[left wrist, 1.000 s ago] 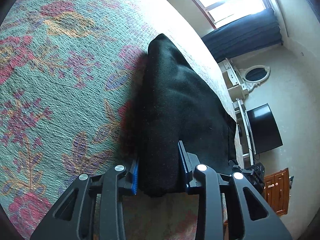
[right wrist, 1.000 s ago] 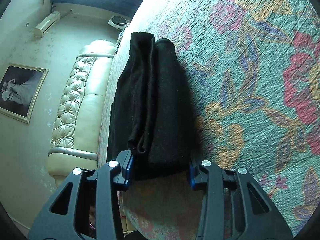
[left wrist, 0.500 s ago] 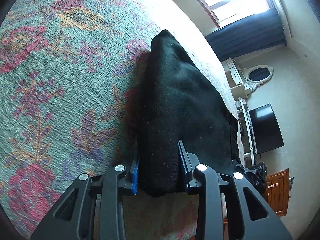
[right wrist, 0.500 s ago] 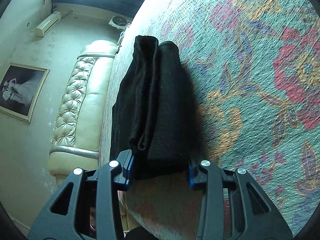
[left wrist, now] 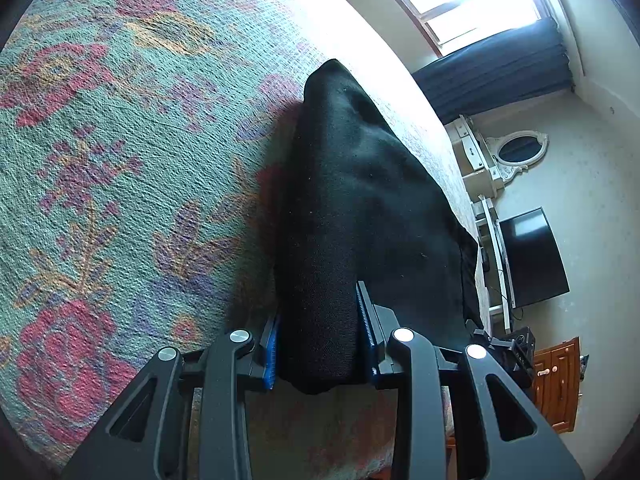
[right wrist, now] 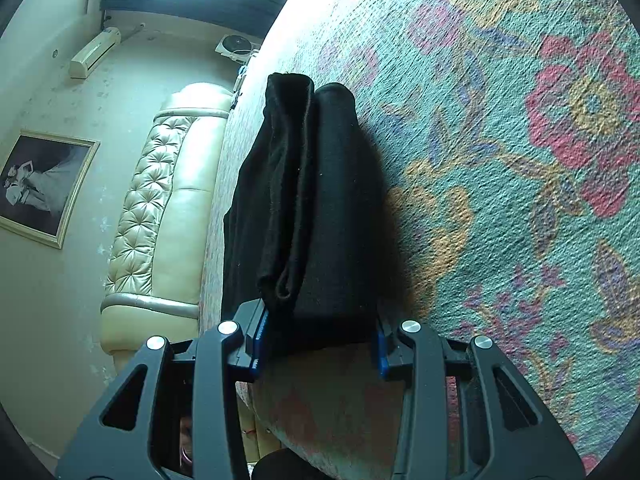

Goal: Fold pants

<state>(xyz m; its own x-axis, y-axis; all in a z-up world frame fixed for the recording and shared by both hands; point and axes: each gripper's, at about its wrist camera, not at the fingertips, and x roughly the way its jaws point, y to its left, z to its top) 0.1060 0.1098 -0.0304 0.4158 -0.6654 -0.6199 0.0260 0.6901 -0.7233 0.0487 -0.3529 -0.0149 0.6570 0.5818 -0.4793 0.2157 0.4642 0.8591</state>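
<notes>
Our left gripper (left wrist: 320, 344) and right gripper (right wrist: 318, 336) each clamp a near corner of the black pants (left wrist: 360, 208), which lie folded on the flowered bedspread (left wrist: 120, 180). We should move both ends level and together. Only the right view shows the stacked layers; the left shows smooth cloth.
</notes>
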